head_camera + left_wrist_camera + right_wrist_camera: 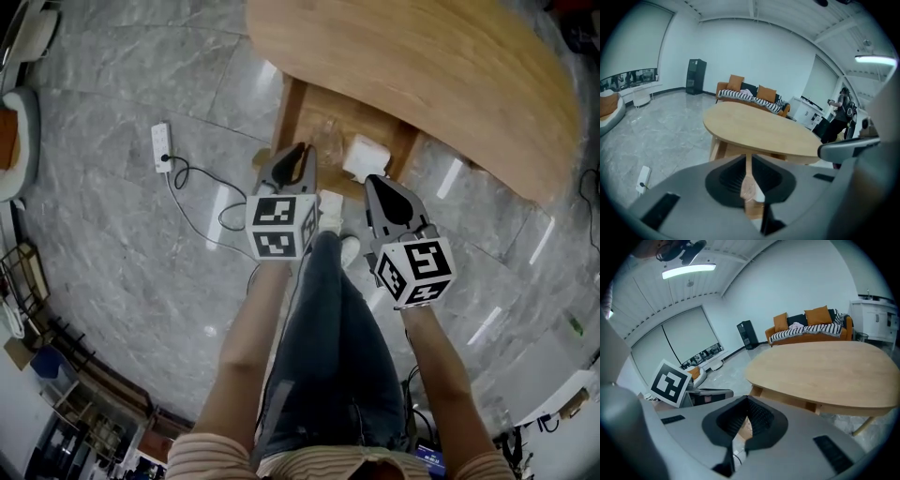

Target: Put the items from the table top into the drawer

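The person's striped top (225, 459) and jeans (328, 347) fill the bottom of the head view, with both forearms reaching forward over the grey marble floor (112, 244). The left tool (298, 155) hangs in front of the drawer (323, 117), its jaws a thin slit apart with nothing between them. The right tool (380, 187) is just beside it to the right, its tips meeting and likewise empty. Both point slantwise down toward the worktop (422, 66), an oval wooden top, and neither touches it. The drawer stands pulled out under the worktop's near edge. A white item (366, 157) shows at its front right corner, though whether it lies fully inside cannot be told. On the floor to the left lies a white power strip (161, 146) with a dark cable looping away. In the left gripper view an orange sofa (750, 96) stands well behind the worktop.
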